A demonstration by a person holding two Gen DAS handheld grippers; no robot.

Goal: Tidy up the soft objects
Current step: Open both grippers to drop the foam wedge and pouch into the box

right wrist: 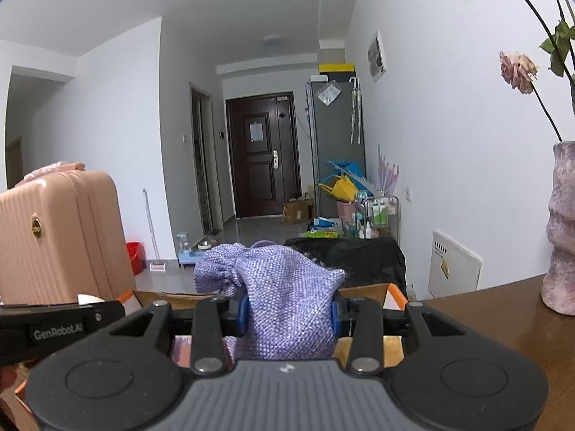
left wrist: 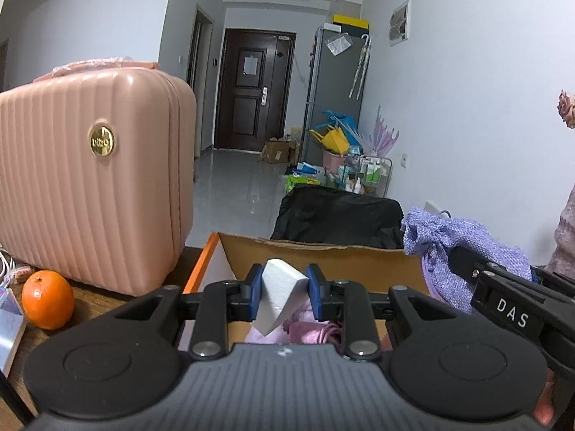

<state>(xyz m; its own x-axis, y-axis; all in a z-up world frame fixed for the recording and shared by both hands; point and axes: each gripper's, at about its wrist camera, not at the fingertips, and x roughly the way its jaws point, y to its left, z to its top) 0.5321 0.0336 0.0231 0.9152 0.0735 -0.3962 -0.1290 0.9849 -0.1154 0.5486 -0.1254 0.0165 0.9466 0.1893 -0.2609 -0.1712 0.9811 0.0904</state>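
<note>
My left gripper (left wrist: 284, 292) is shut on a white foam wedge (left wrist: 278, 296) and holds it over an open cardboard box (left wrist: 323, 255) with an orange rim. Pink soft cloth (left wrist: 316, 330) lies inside the box below the wedge. My right gripper (right wrist: 289, 314) is shut on a purple woven drawstring pouch (right wrist: 284, 291) and holds it above the same box (right wrist: 363, 292). The pouch and the right gripper also show at the right of the left wrist view (left wrist: 463, 248).
A pink ribbed suitcase (left wrist: 90, 176) stands left of the box on the wooden table (right wrist: 503, 319). An orange (left wrist: 47, 300) lies in front of it. A pink vase (right wrist: 562, 230) with dried roses stands at the right. A black-covered object (left wrist: 337, 215) sits behind the box.
</note>
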